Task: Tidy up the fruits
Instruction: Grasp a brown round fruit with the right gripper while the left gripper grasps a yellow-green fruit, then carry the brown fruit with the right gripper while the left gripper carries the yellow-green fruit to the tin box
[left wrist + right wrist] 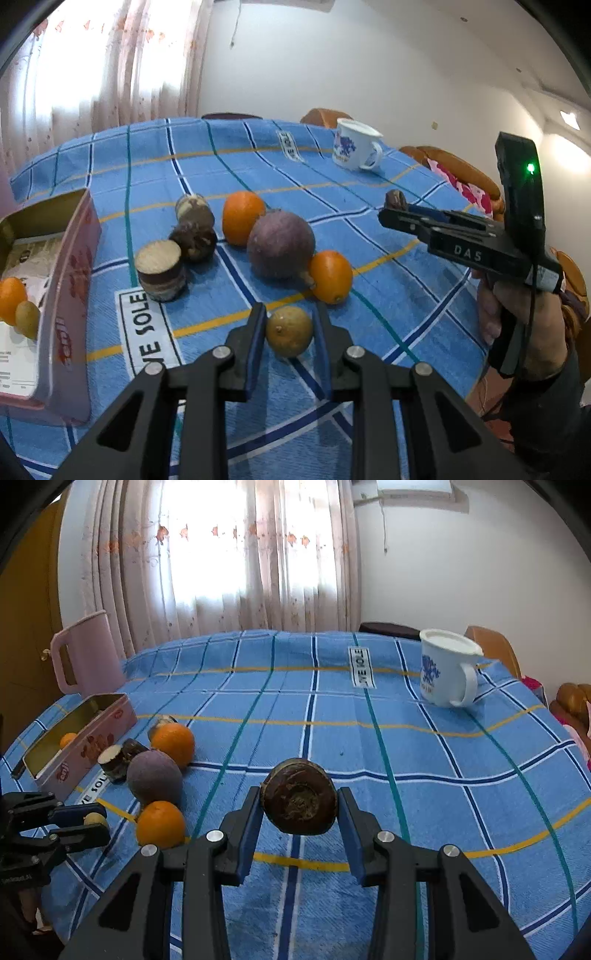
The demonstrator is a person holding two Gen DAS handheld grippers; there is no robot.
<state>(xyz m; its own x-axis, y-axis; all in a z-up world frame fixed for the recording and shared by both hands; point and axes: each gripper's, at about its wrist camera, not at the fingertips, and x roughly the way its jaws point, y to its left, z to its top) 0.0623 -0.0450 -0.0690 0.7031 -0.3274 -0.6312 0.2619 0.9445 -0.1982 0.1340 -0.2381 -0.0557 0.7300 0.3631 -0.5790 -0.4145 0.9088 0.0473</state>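
Both grippers loaded at once. Left gripper [289,325] clamped narrow on a small yellow-green fruit [289,331], blue pads against its two sides, low over the blue checked tablecloth [369,206] at the near edge of the fruit cluster. Right gripper [298,812] closed around a brown round root piece [298,800], pads touching both flanks, held out over open cloth to the right of the cluster, well apart from everything else.

Destination probably the pink tin box [70,266] at the far left, lid off, already holding a small orange [11,299] and another yellow-green fruit [27,318]. So, by the look of it: like with like, yellow-green fruit into the tin.

For doing it well:
- Lift the small fruit straight up before swinging left; elongated orange [330,276] just beyond it and the cut brown cylinder [160,275] sitting along the path to the tin.
- Clear the tin's near wall fully, then lower inside before releasing; round fruit likely to roll if dropped from height.
- Keep the squeeze modest; small fruit, thin skin, easily bruised.
- Hold the right gripper steady and clear while the left travels, or carry the root piece toward the other brown pieces [194,242] only after the left is out of the way.
- Mind the purple round fruit [280,245] and round orange [242,221]: any nudge could set them rolling.

White mug [356,147] at the far right, out of the way.
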